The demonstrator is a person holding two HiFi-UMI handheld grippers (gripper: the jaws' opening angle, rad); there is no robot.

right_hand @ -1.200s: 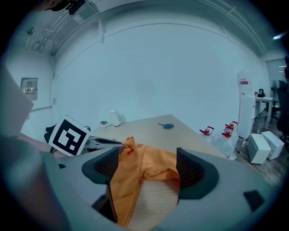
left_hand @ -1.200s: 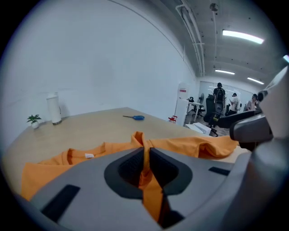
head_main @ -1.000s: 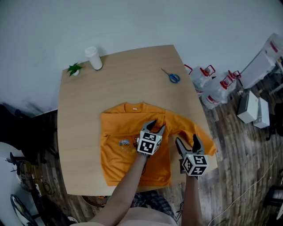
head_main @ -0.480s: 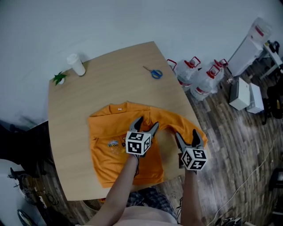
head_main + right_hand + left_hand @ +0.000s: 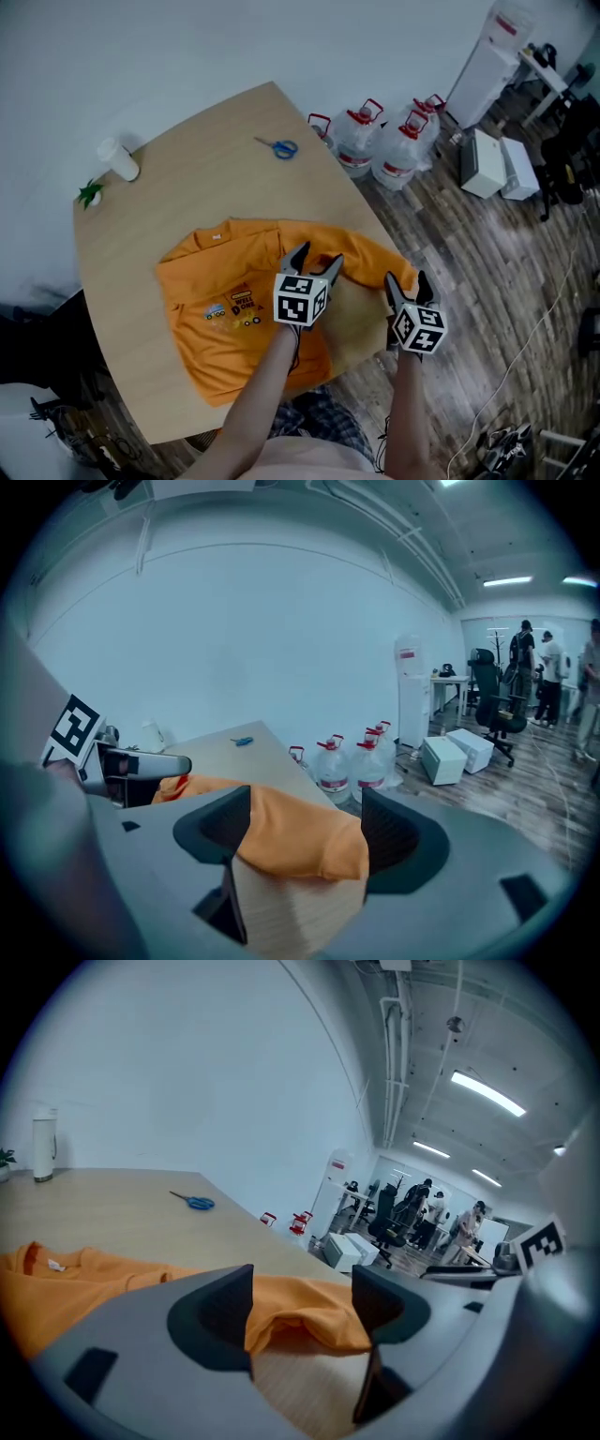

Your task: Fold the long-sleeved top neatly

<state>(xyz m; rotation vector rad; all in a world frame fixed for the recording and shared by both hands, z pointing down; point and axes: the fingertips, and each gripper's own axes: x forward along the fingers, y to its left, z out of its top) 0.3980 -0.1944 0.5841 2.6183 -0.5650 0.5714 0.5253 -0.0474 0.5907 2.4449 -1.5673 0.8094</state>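
Orange long-sleeved top (image 5: 220,309) lies spread, print side up, on the wooden surface (image 5: 187,178) near the surface's front edge. One sleeve (image 5: 361,248) reaches toward the surface's right edge. The left claw (image 5: 316,255) hovers over the top where that sleeve begins. It is wide, having just been opening, with cloth below the gap but not pinched. The right claw (image 5: 405,279) is at the cuff, wide though just closing slightly. The cuff lies between its jaws, unpressed.

L hand-held gripper (image 5: 320,253) opened over top (image 5: 211,281); R hand-held gripper (image 5: 405,277) closing around sleeve (image 5: 370,249).
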